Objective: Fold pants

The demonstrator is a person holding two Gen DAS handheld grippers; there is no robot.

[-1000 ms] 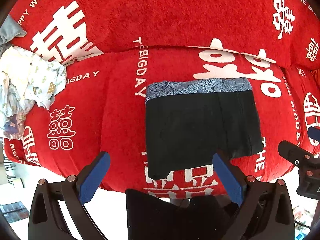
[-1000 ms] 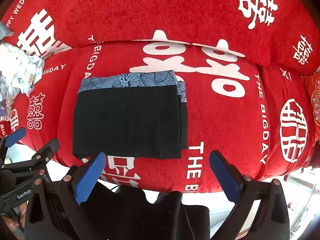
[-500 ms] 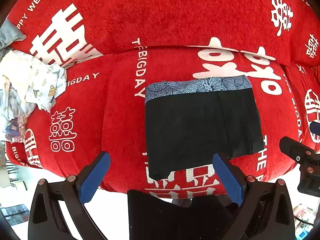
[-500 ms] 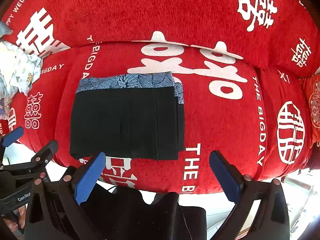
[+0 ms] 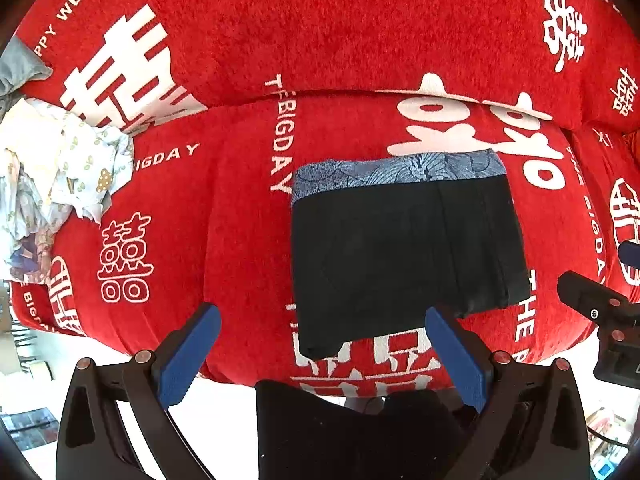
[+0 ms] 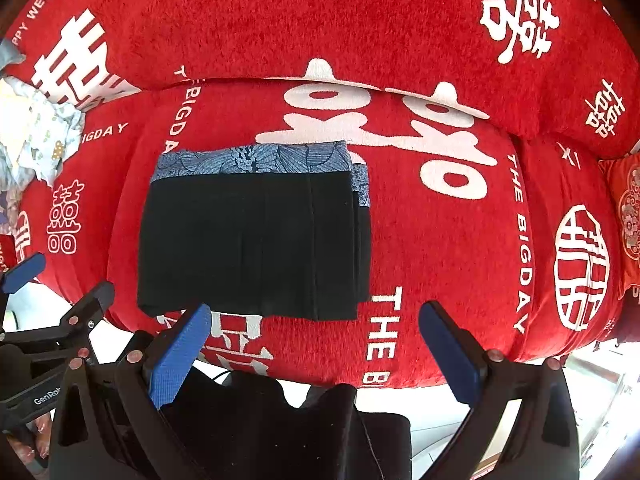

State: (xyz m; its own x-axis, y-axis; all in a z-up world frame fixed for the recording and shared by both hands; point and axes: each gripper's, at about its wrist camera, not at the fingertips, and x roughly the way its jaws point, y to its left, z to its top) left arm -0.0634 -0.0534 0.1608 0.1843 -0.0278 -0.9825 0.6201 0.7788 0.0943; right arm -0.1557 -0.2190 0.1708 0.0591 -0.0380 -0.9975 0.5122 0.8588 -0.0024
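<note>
**A:** any baskets or bins in the shot? I can't spot a single container, so nothing's sitting inside anything.

**B:** same here. It's just the red sofa cover (image 5: 248, 240) with the white wedding characters and "THE BIGDAY" print. Everything lies straight on it.

**A:** and the pants?

**B:** the black pants (image 5: 400, 256) are folded into a flat, squarish packet on the sofa cover's seat, near its front edge. The blue patterned waistband (image 5: 396, 170) runs along the side toward the backrest. In the right wrist view the pants (image 6: 252, 240) show stacked layers stepping out on their right side, with a sliver of waistband (image 6: 362, 184) peeking from a lower layer. Edges look pretty straight, the surface is smooth.

**A:** grippers?

**B:** the left gripper (image 5: 322, 354) has its jaws spread wide with nothing between them, hanging off the sofa cover's front edge, just short of the pants. The right gripper (image 6: 314, 350) is the same: wide open, empty, off the front edge, not touching the fabric.

**A:** that pale stuff?

**B:** a crumpled light printed cloth pile (image 5: 60, 168) at the sofa cover's left end, well apart from the pants.
</note>
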